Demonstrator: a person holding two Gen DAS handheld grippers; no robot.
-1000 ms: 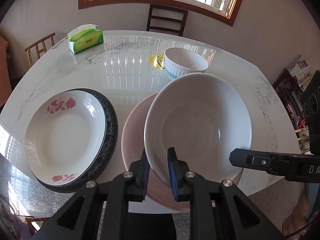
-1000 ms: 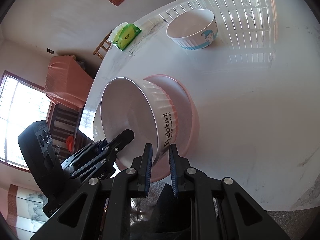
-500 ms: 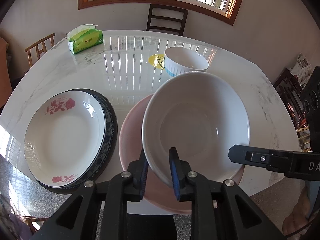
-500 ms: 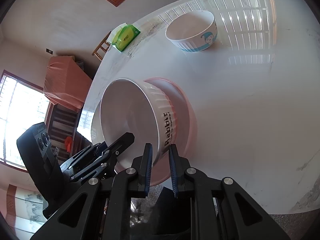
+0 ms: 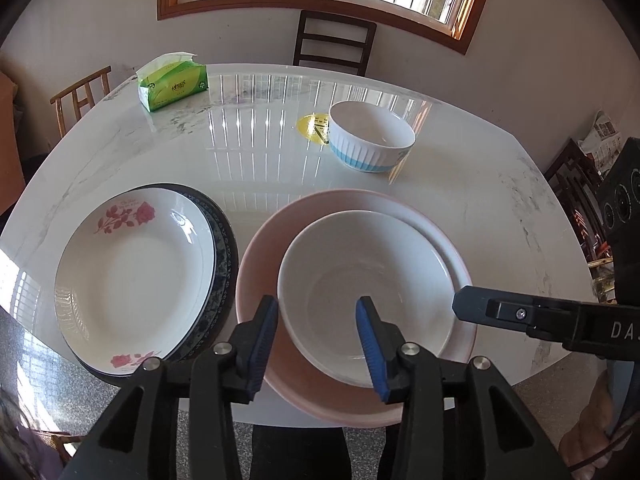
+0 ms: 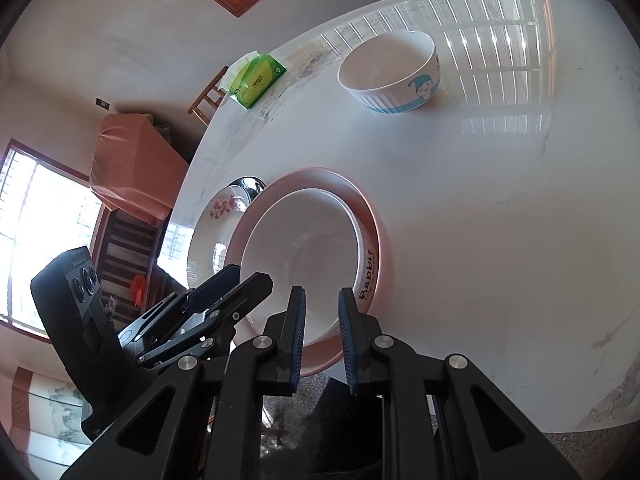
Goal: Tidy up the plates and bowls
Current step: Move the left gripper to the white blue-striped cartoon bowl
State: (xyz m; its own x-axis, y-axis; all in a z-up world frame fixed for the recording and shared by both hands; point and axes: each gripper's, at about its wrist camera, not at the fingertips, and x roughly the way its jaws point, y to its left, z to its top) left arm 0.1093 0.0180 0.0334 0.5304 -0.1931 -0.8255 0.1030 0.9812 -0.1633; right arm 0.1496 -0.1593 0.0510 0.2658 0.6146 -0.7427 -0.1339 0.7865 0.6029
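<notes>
A large white bowl [image 5: 360, 288] sits inside a pink bowl [image 5: 264, 264] at the table's near edge. My left gripper [image 5: 318, 332] is open, its fingers astride the white bowl's near rim. My right gripper [image 6: 322, 320] is open too, astride the white bowl's [image 6: 304, 248] rim inside the pink bowl [image 6: 376, 224]. A rose-patterned white plate [image 5: 132, 280] lies on a dark-rimmed plate [image 5: 226, 248] to the left. A small white and blue bowl [image 5: 370, 136] stands farther back; it also shows in the right wrist view [image 6: 390, 70].
A green tissue pack [image 5: 172, 86] lies at the far left of the white marble table [image 5: 260, 152]. A yellow sticker [image 5: 312, 128] lies beside the small bowl. Chairs stand around the table, one [image 5: 332, 42] at the far side.
Both grippers held the white bowl tilted above the pink bowl. The bowl has come down to rest in the pink bowl, and both grippers have opened.
</notes>
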